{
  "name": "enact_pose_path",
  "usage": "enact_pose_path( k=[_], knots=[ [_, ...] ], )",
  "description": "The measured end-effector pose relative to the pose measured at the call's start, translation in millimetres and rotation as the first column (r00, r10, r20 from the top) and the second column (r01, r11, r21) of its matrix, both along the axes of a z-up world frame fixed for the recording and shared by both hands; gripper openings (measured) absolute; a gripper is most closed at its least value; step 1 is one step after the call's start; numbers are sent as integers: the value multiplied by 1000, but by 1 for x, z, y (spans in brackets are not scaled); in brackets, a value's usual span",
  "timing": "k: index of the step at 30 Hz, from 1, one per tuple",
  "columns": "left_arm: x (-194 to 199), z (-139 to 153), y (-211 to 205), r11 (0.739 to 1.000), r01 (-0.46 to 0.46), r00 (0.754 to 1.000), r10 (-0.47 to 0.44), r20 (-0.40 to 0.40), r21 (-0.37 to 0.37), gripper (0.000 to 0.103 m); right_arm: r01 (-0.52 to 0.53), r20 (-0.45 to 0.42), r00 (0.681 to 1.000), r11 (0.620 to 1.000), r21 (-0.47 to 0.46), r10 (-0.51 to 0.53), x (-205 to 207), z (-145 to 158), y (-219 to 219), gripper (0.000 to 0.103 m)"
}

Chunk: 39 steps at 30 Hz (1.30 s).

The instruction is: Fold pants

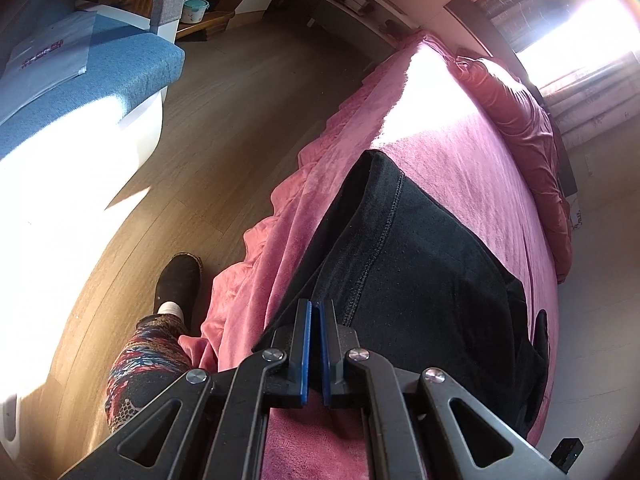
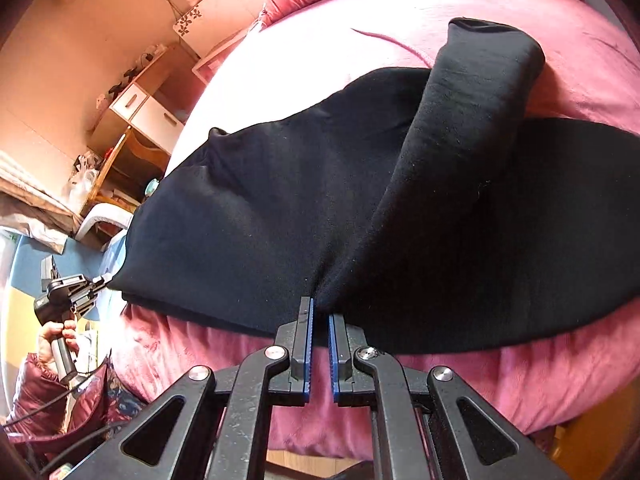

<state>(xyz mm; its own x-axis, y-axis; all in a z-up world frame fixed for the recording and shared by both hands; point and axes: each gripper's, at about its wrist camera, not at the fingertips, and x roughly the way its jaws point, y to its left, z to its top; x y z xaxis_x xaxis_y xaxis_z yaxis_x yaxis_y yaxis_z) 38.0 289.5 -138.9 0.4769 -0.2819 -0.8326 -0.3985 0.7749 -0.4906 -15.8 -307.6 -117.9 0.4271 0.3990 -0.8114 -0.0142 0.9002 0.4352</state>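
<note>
Black pants (image 2: 280, 208) lie on a pink bed (image 2: 460, 392), with one leg (image 2: 472, 112) folded up across the rest. In the left wrist view the pants (image 1: 420, 248) stretch away from my left gripper (image 1: 315, 308), which is shut on their near edge by a seam. My right gripper (image 2: 320, 312) is shut on the pants' front edge, pinching a fold of cloth. The left gripper also shows in the right wrist view (image 2: 102, 279), touching the pants' left corner.
A blue seat (image 1: 92, 76) and wooden floor (image 1: 240, 112) lie left of the bed. My leg and black shoe (image 1: 180, 284) stand by the bed's edge. Pink pillows (image 1: 532, 128) lie at the far side. A wooden cabinet (image 2: 136, 116) stands beyond the bed.
</note>
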Motion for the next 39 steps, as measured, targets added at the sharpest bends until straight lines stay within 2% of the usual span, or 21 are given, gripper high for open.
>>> enact_pose_path(
  k=[3, 7, 9, 11, 13, 14, 15, 18, 22, 23, 26, 30, 33, 37, 39],
  knots=[
    [-3, -1, 0, 1000, 6, 1000, -6, -2, 1, 4, -27, -3, 1000, 999, -38, 27, -3, 1, 3, 6],
    [-4, -12, -5, 999, 35, 999, -34, -40, 18, 4, -31, -80, 996, 997, -71, 25, 6, -27, 0, 6],
    [-5, -13, -8, 998, 46, 997, -43, -57, 52, 7, -30, -110, 994, 998, -61, 23, 9, -36, 2, 7],
    [-5, -9, -9, 996, 46, 997, -41, -64, 81, 9, -35, -98, 995, 998, -60, 29, 8, -34, 1, 8],
    [-6, 3, -9, 988, 31, 998, -22, -56, 152, 14, -28, -113, 993, 998, -54, 21, 9, -31, -3, 16],
    [-6, 11, -9, 980, 21, 999, -13, -40, 196, 15, -25, -114, 993, 998, -59, 18, 8, -29, -6, 27],
    [-7, 19, -11, 971, 14, 1000, -10, -18, 238, 17, -28, -114, 993, 997, -68, 20, 7, -25, -9, 34],
    [-8, 42, -19, 947, 1, 999, -19, 50, 322, 22, -22, -99, 995, 995, -96, 12, -1, -8, -22, 37],
    [-7, 59, -34, 918, -27, 993, -20, 114, 395, 25, 90, -8, 996, 984, -155, -93, 8, 34, -64, 43],
    [-6, 60, -37, 922, -29, 993, -18, 118, 387, 25, 123, 24, 992, 977, -173, -120, 15, 44, -72, 47],
    [1, 59, -55, 944, 37, 988, -84, 128, 327, 25, 216, 115, 974, 950, -224, -195, 49, 71, -90, 64],
    [8, 53, -98, 937, 174, 966, -222, 130, 302, 25, 264, 146, 962, 924, -276, -231, 118, 75, -100, 65],
    [12, 44, -129, 925, 283, 940, -320, 118, 252, 26, 262, 102, 965, 902, -344, -242, 179, 60, -98, 64],
    [14, 35, -170, 882, 398, 897, -432, 92, 252, 26, 236, 6, 964, 841, -487, -267, 238, 25, -96, 61],
    [14, 30, -184, 864, 442, 879, -471, 75, 243, 26, 204, -61, 960, 833, -515, -273, 254, 5, -103, 57]
  ],
)
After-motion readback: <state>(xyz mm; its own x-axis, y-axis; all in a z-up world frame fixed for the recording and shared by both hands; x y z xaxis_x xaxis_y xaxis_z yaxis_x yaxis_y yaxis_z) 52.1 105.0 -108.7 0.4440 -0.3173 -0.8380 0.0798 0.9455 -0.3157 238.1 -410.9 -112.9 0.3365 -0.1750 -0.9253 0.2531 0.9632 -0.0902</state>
